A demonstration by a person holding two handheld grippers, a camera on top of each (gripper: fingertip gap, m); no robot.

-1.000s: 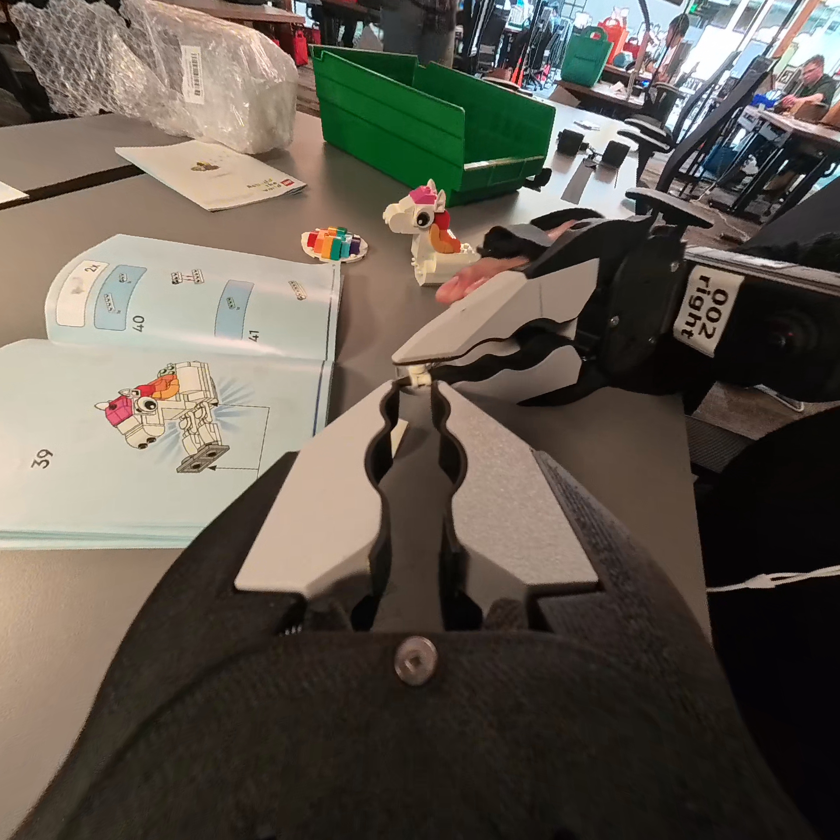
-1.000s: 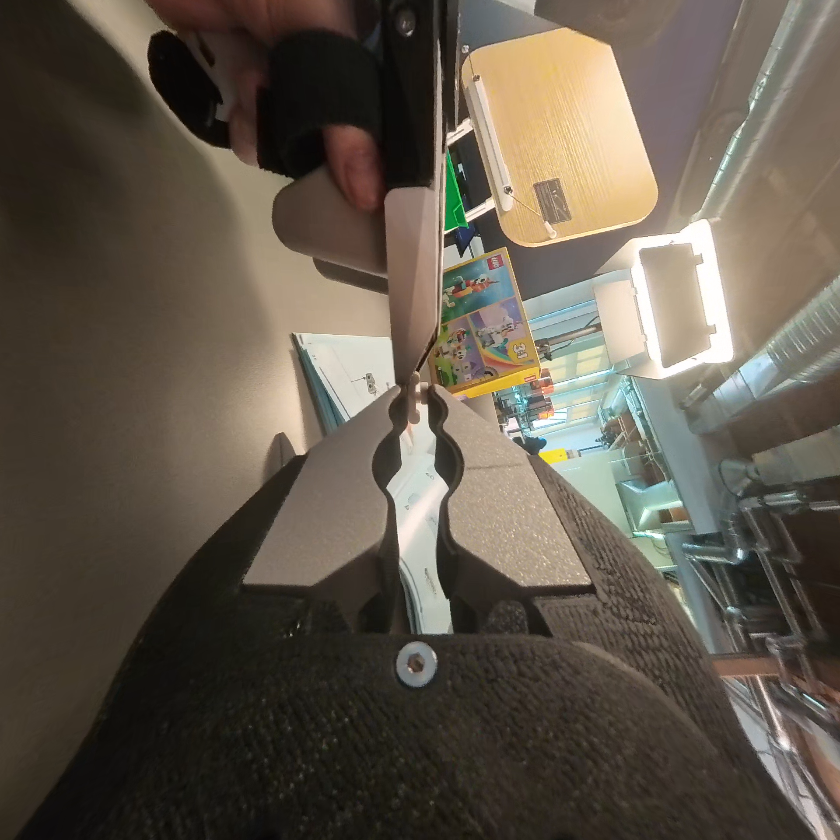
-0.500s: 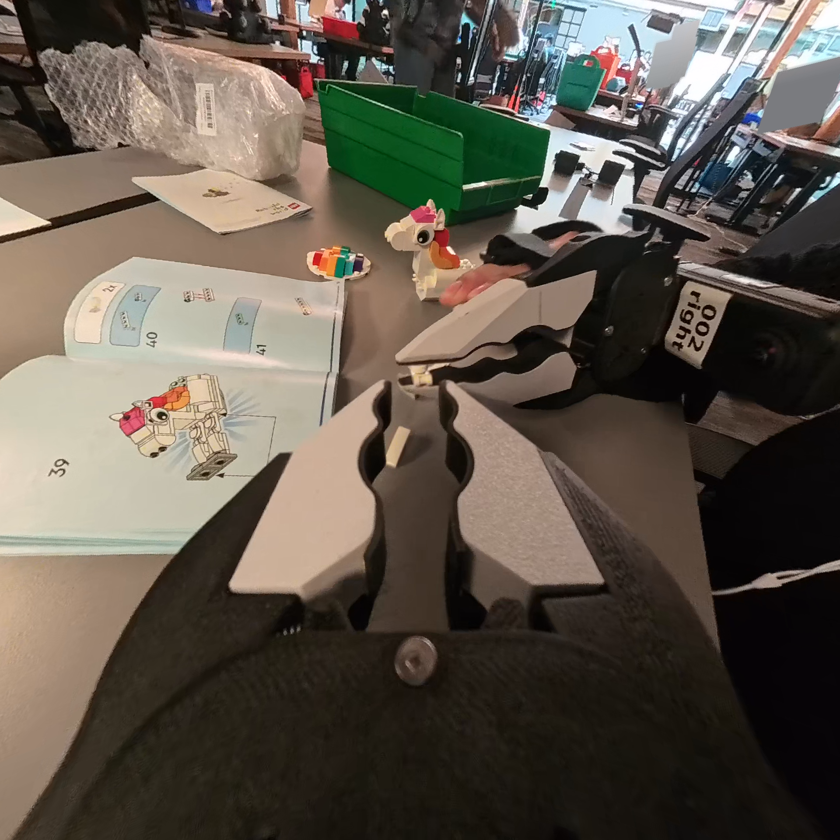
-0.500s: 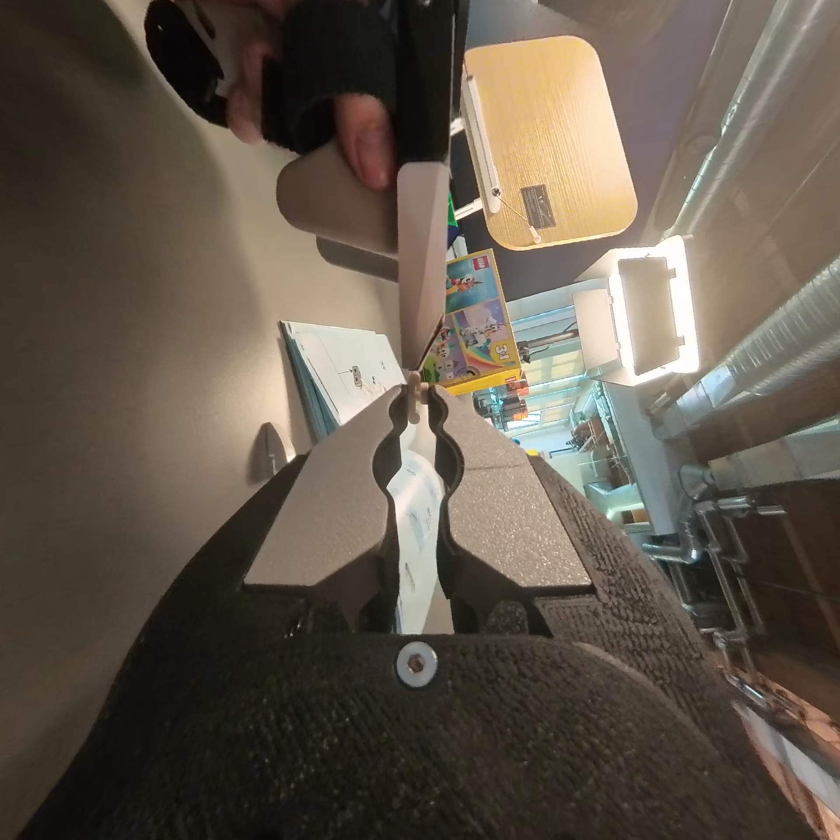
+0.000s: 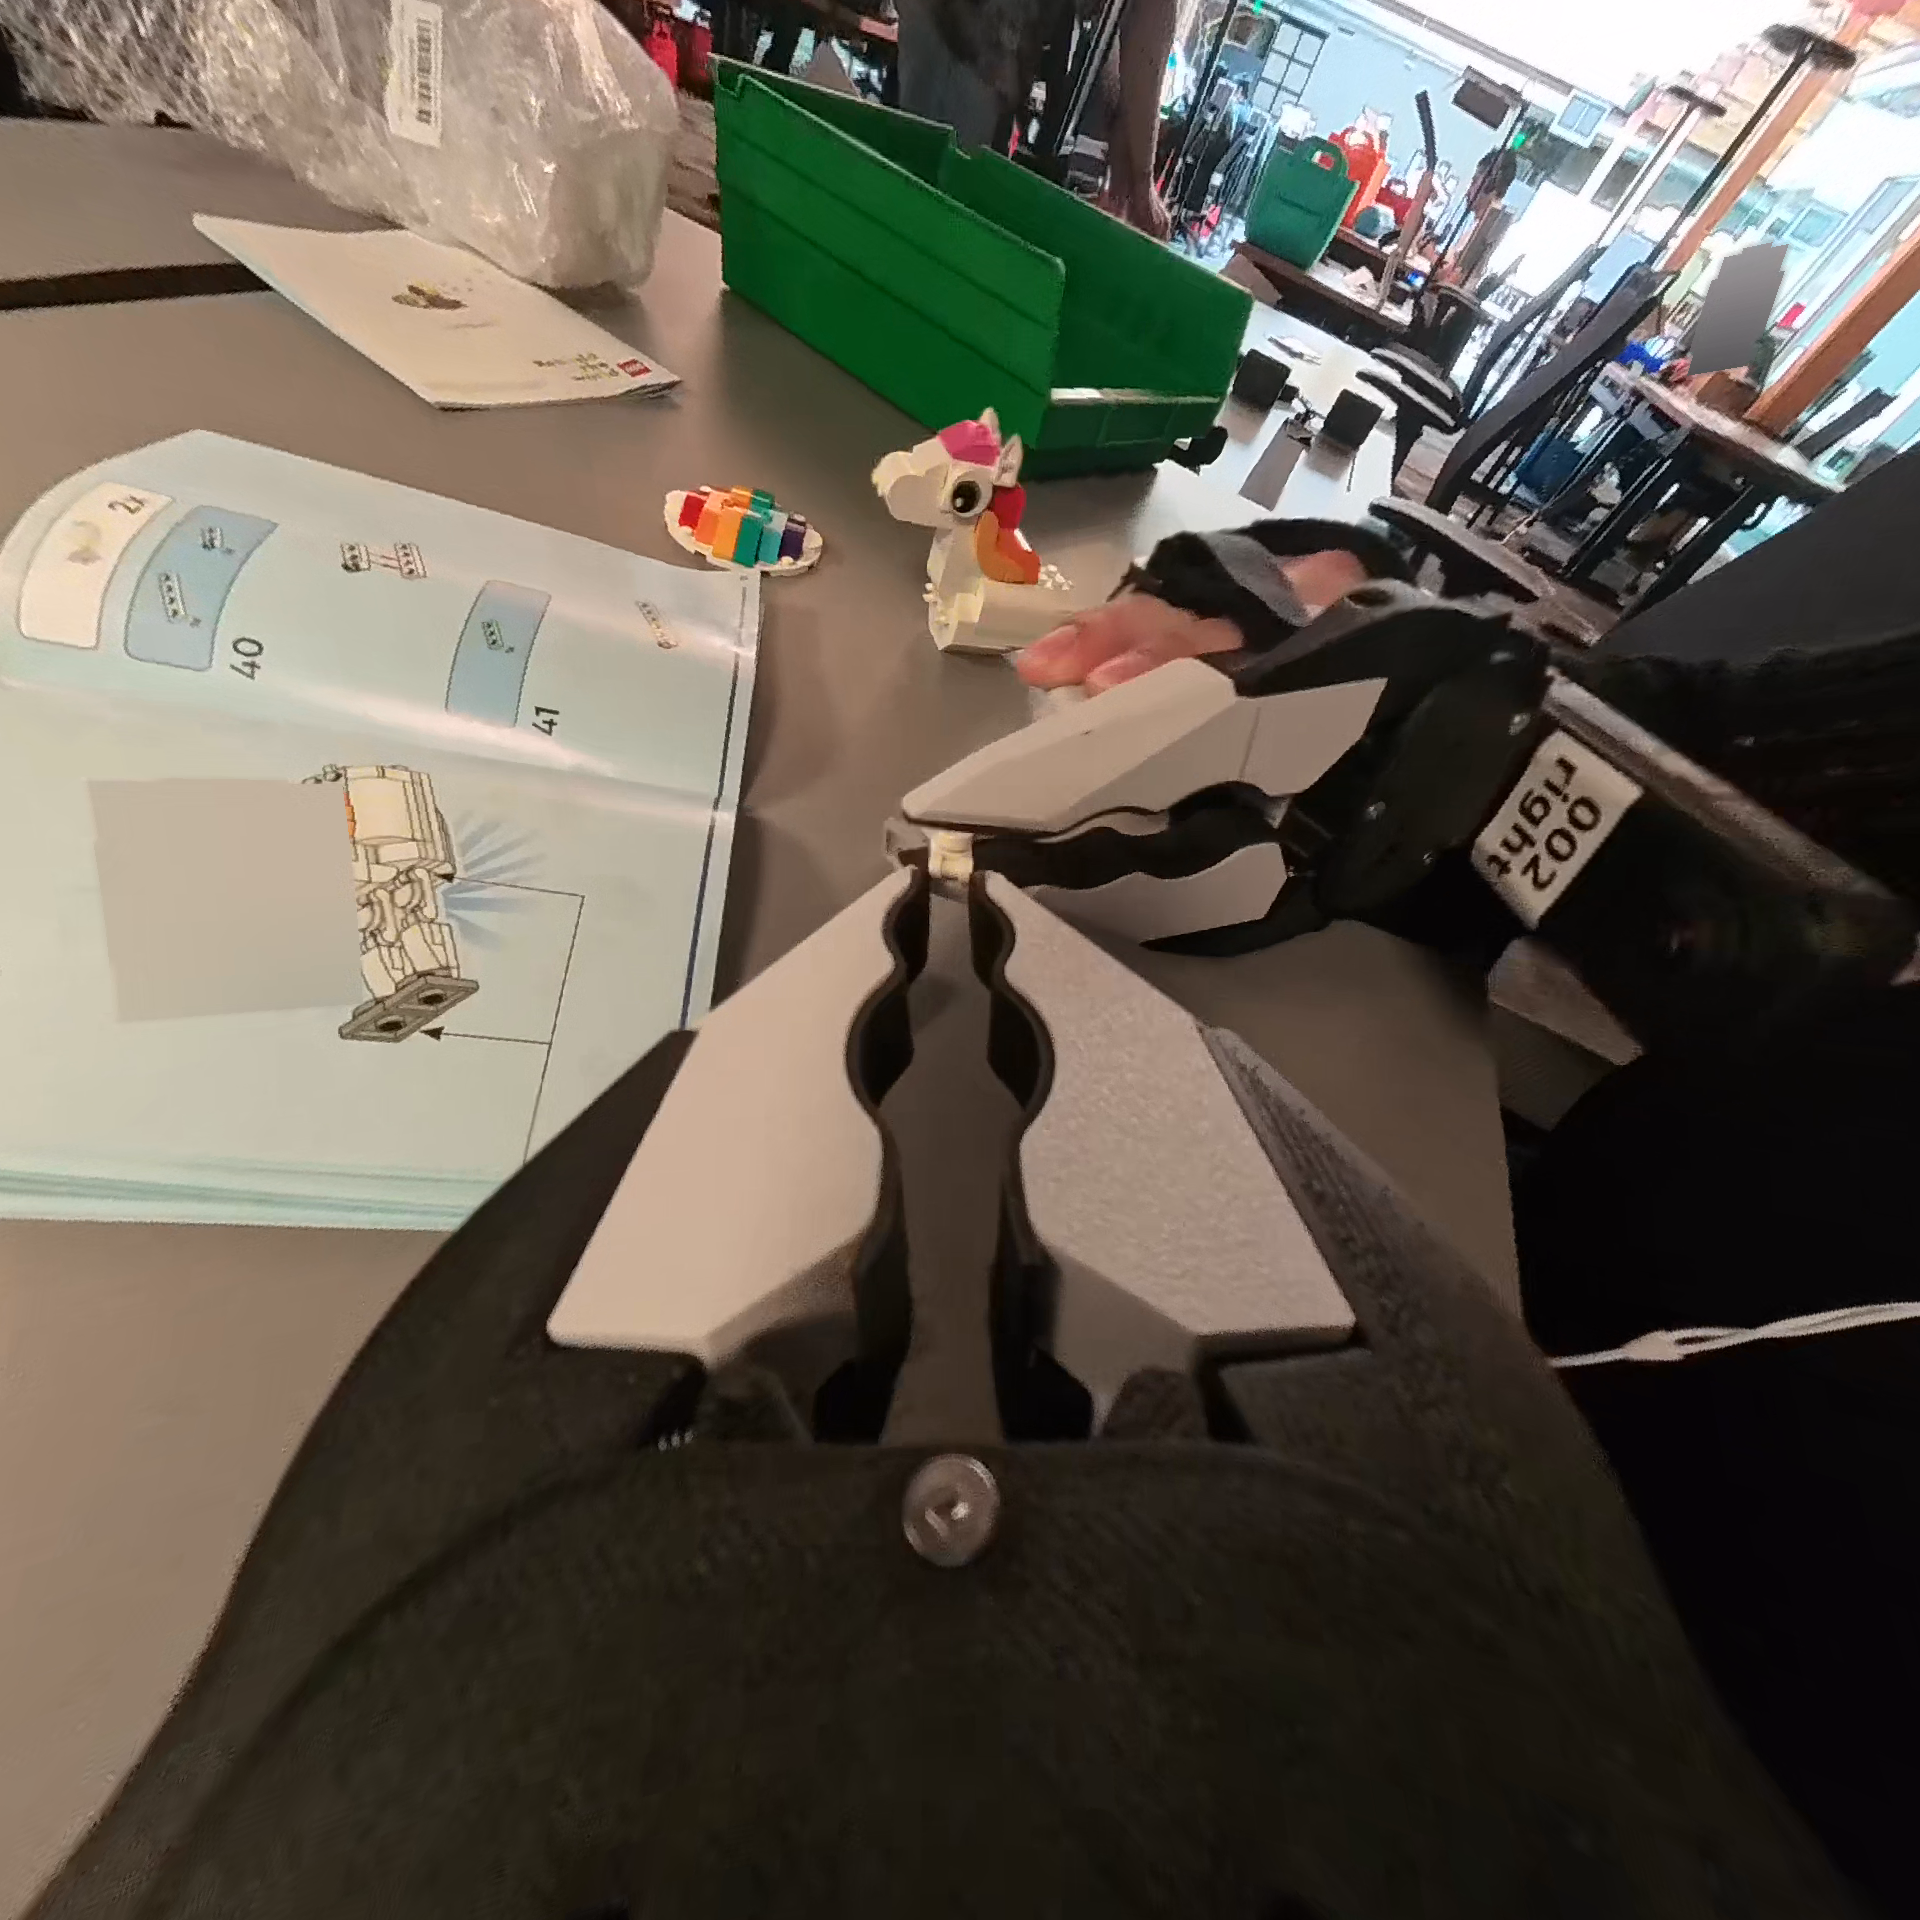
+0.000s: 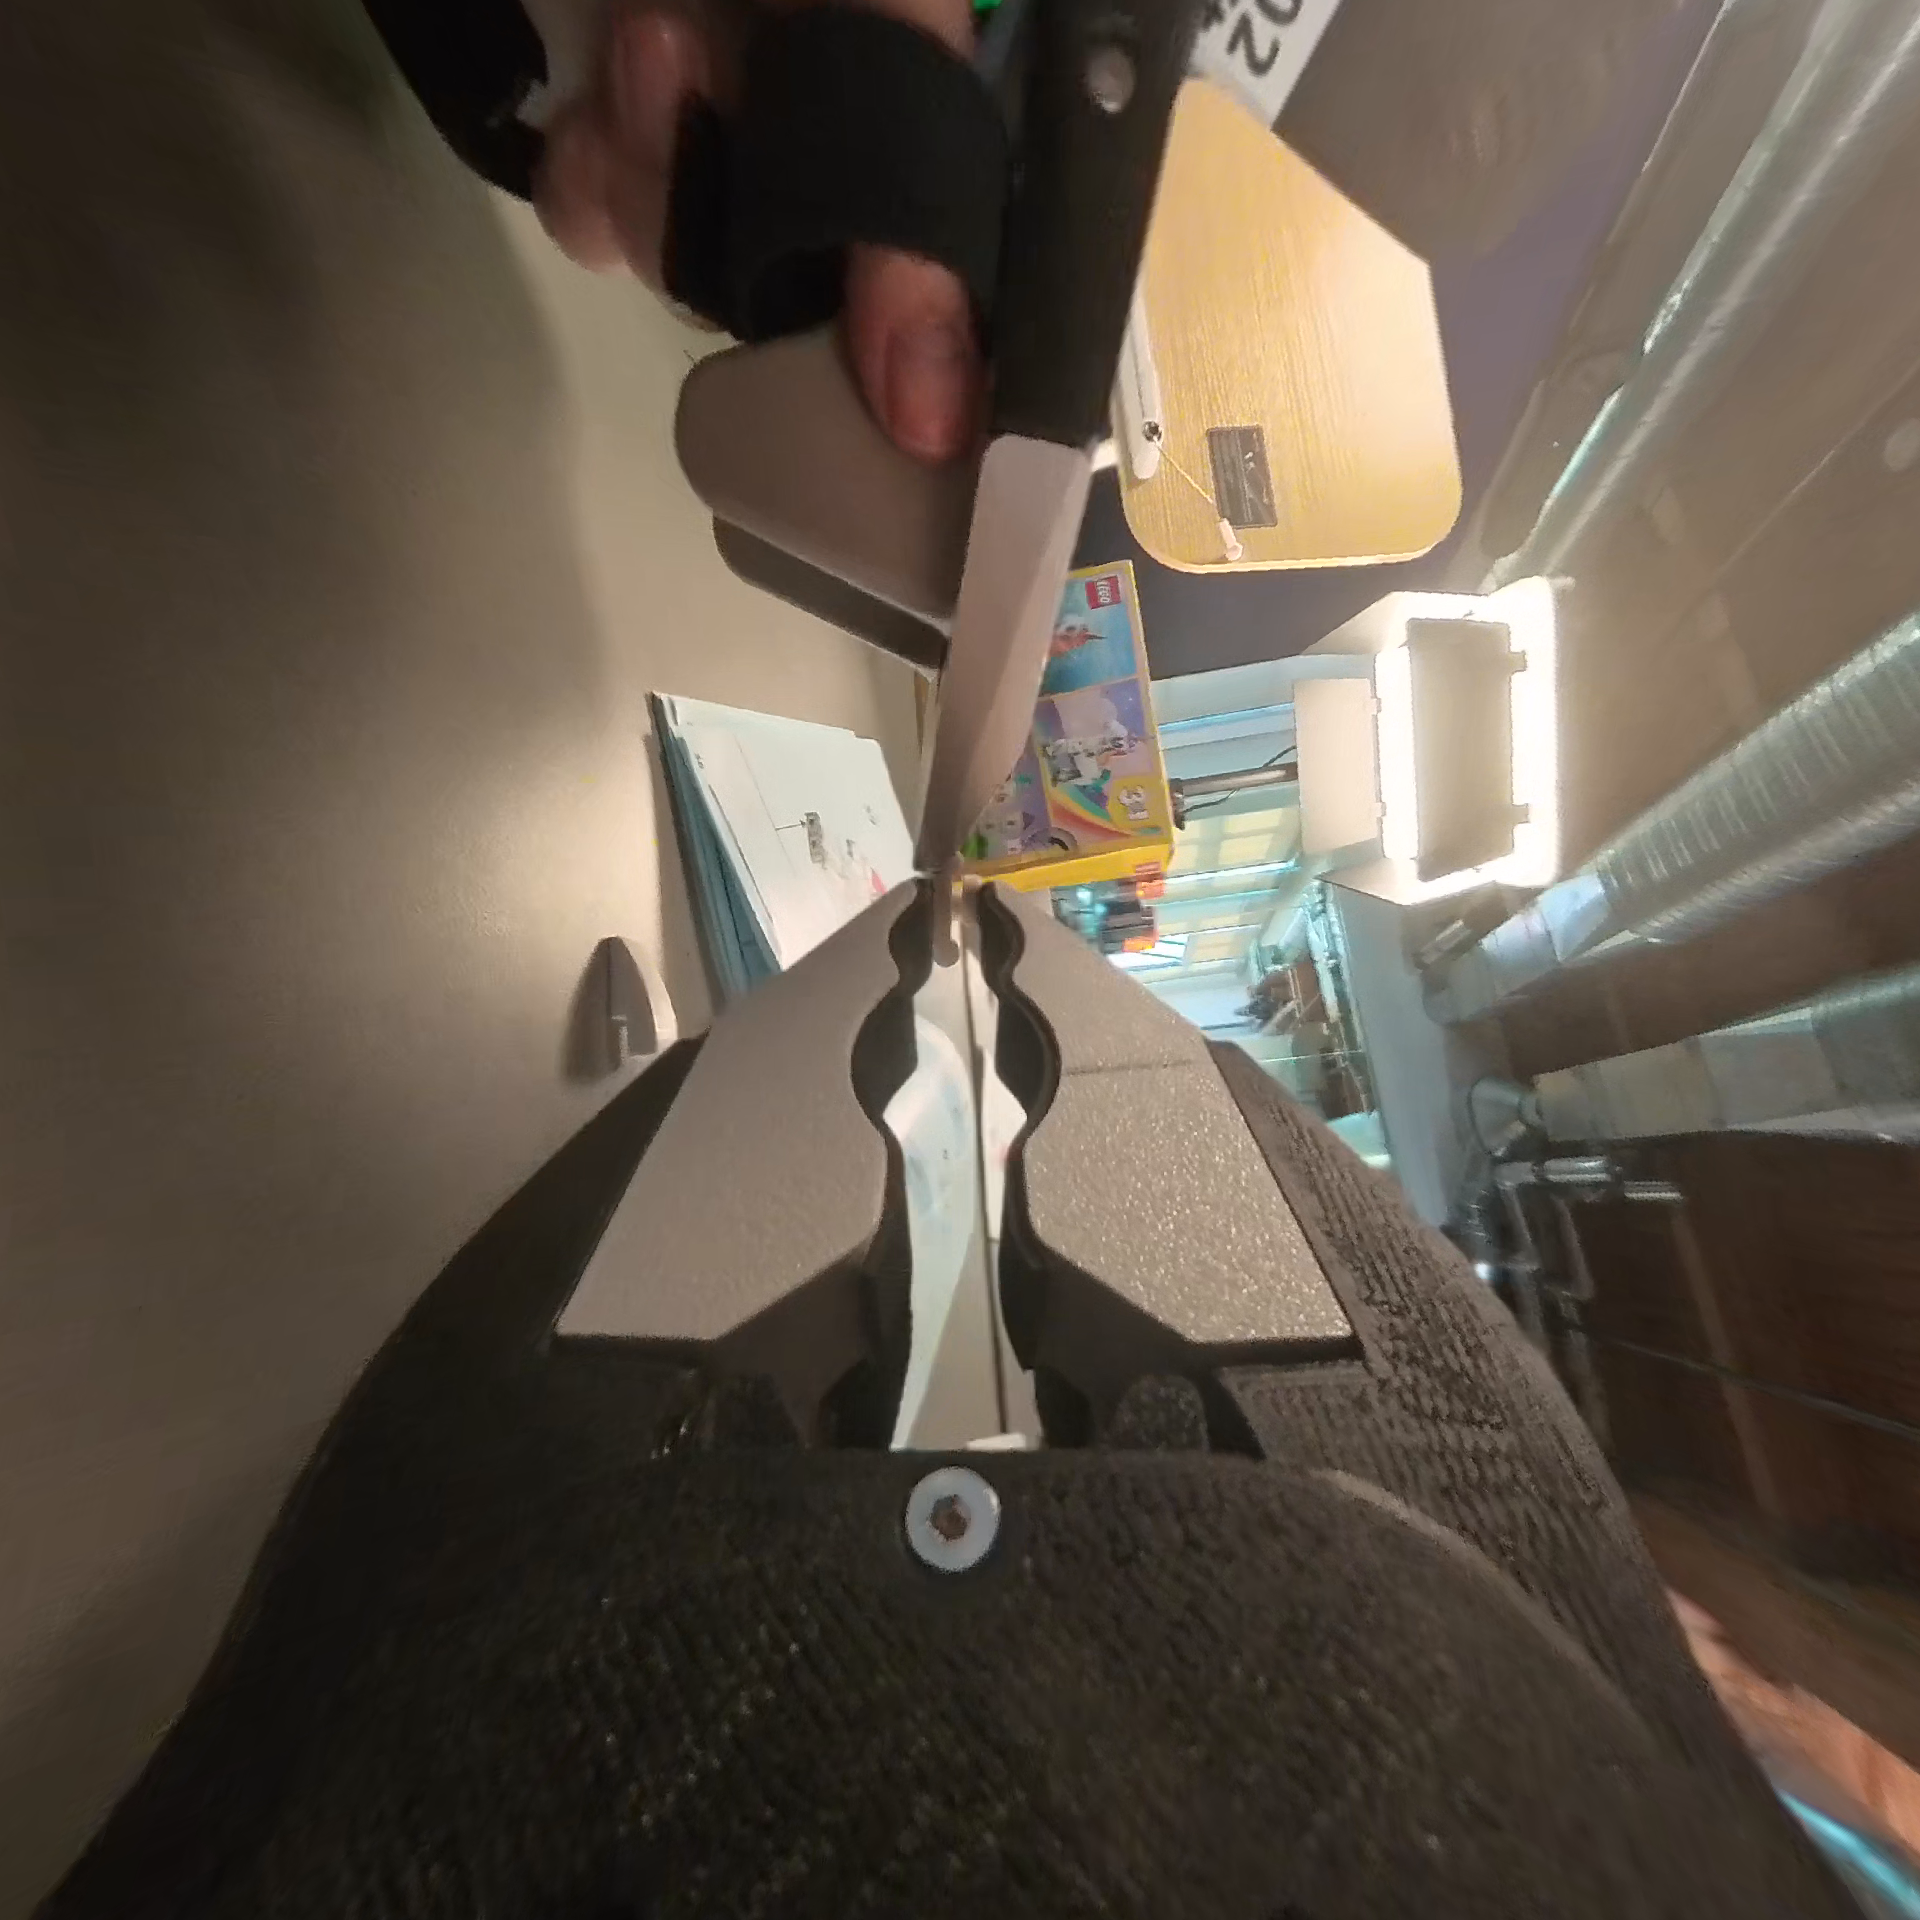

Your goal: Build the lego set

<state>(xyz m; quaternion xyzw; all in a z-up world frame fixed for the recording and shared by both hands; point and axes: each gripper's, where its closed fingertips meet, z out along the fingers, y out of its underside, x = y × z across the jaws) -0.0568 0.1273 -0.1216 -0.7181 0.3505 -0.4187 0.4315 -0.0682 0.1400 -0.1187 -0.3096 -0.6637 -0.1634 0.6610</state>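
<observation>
A small white lego piece (image 5: 949,858) sits above the grey table where both grippers' tips meet. My left gripper (image 5: 945,883) is closed on it from below in the left wrist view. My right gripper (image 5: 914,836) comes in from the right and clamps the same piece. In the right wrist view the piece (image 6: 943,925) stands between my right gripper's tips (image 6: 948,904), with the left gripper (image 6: 935,868) edge-on just beyond. A partly built white unicorn (image 5: 971,540) and a rainbow plate (image 5: 743,530) stand farther back.
An open instruction booklet (image 5: 364,831) lies left of the grippers. A green bin (image 5: 977,281), a second booklet (image 5: 447,312) and a plastic bag (image 5: 499,114) are at the back. A yellow lego box (image 6: 1081,748) and a small grey piece (image 6: 618,1008) show in the right wrist view. Less than 4 cm separates the two grippers' tips. The partly built white unicorn (image 5: 971,540) is about equally far from each gripper, around 20 cm. Left tips and right tips are each some 25 cm from the rainbow plate (image 5: 743,530).
Half a second ago my left gripper's jaws were wider apart; they have closed on the white piece again. The right gripper has kept its hold, and both have shifted slightly.
</observation>
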